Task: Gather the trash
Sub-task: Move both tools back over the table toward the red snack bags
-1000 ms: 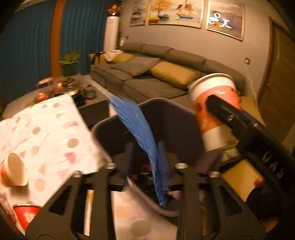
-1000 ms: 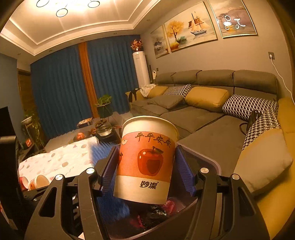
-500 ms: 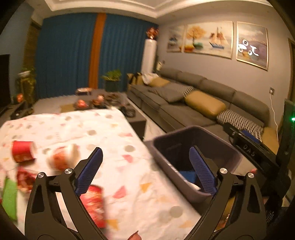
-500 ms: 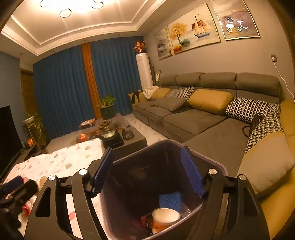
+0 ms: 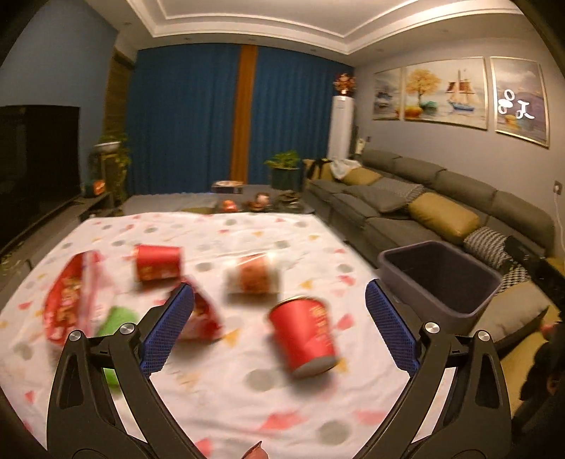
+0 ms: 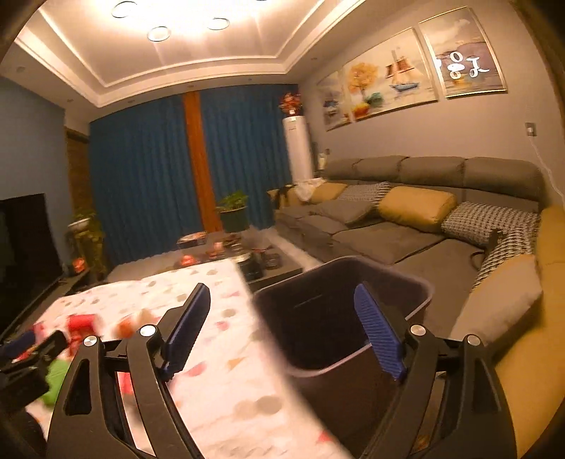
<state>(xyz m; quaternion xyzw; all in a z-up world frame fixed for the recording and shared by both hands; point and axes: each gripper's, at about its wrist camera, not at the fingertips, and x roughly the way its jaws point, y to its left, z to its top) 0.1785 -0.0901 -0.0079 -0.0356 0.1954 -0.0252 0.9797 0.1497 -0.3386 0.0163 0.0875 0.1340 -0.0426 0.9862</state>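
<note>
Both jaws have just been opening, nothing between: left gripper (image 5: 279, 328), right gripper (image 6: 282, 332). The red paper cup (image 5: 303, 335) near the table's (image 5: 247, 226) bin-side edge looks light and crushable; hold its middle gently.

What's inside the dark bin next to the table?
From both views only the bin's dark inner walls show, with a thin slot mark on one wall. Its bottom is hidden by the near rim and the right gripper, so any trash inside cannot be seen.

The premises are a home living room. A long grey sectional sofa (image 5: 434, 201) with mustard cushions (image 5: 443, 218) lines the wall beneath framed paintings (image 5: 445, 92). Blue floor-length curtains (image 5: 183, 120), a dark flat television screen (image 5: 37, 166), potted plants (image 5: 285, 169) and a recessed ceiling with downlights (image 6: 159, 33) confirm it.
</note>
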